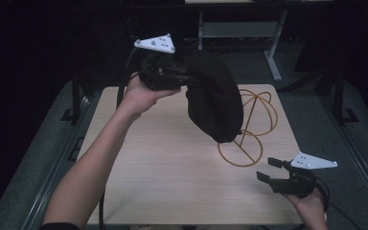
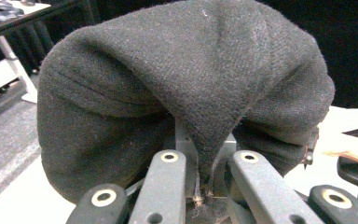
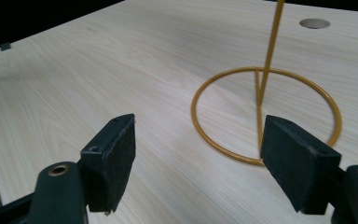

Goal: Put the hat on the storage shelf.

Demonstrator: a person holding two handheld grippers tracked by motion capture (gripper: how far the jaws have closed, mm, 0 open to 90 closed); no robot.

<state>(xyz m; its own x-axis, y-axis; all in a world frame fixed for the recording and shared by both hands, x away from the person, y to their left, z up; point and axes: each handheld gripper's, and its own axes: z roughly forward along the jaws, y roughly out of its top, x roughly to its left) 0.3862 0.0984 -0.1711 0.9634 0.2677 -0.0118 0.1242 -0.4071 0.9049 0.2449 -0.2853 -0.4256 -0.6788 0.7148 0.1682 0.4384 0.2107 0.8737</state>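
I held my left gripper (image 1: 184, 79) up off the table (image 1: 172, 163), out toward eleven o'clock from the table's middle, with my left hand (image 1: 141, 93) wrapped under its body and the grey three-cornered plate (image 1: 155, 44) on top. Its jaws were closed tight on a fold of the black hat (image 1: 215, 96), a soft woollen thing that hung down and to the right from the pinch. In the left gripper view the hat (image 2: 182, 79) bulged up over the jaws, with a narrow tongue of its cloth drawn down into the slit between them.

The hat hung in front of the yellow wire stand (image 1: 251, 127), which stood on the table at about two o'clock from centre. Its rounded cage showed past the hat's right edge, and its ring base lay flat on the wood just below the hat's lowest point. I could not tell whether the cloth touched the wire.

My right gripper (image 1: 268, 170) sat low at about four o'clock, near the table's front right corner, held in my right hand (image 1: 311, 203). Its jaws stood wide apart and held nothing. In the right gripper view, the stand's ring base (image 3: 265, 114) and its upright rod lay just ahead of the right pad (image 3: 296, 161), a little toward one o'clock, apart from it.
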